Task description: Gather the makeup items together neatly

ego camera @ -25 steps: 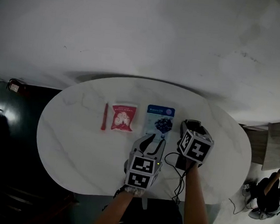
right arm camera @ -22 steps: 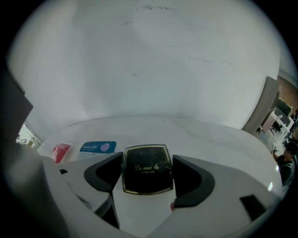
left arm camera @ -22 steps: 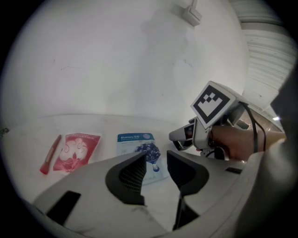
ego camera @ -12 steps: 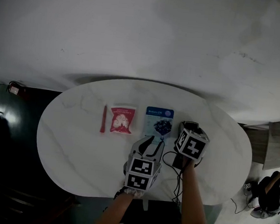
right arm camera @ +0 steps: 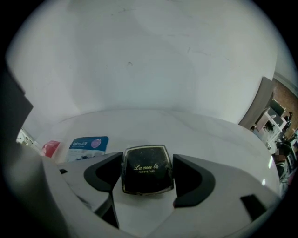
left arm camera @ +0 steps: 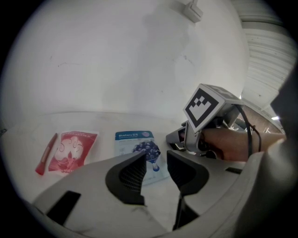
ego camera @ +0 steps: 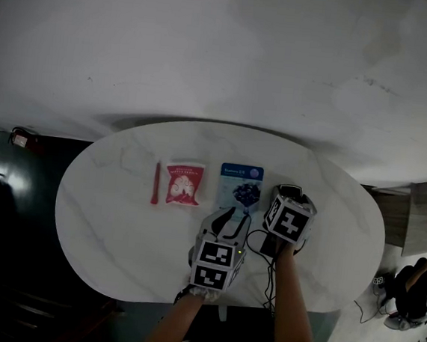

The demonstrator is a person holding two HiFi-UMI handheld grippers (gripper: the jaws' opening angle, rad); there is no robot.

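Right tongs [right arm camera: 147,167] pinch black powder compact [right arm camera: 146,179] just right of blue sachet [ego camera: 241,186], likely to extend the bench [ego camera: 327,238] row: red stick [ego camera: 155,183], red sachet [ego camera: 183,184]. Left tongs [left arm camera: 156,160] slightly spread, empty.

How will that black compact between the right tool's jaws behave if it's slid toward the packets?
The black compact looks flat and rigid, so it should slide rather than roll or tip. Its glossy lid and the smooth table suggest it might slip within the right tool.
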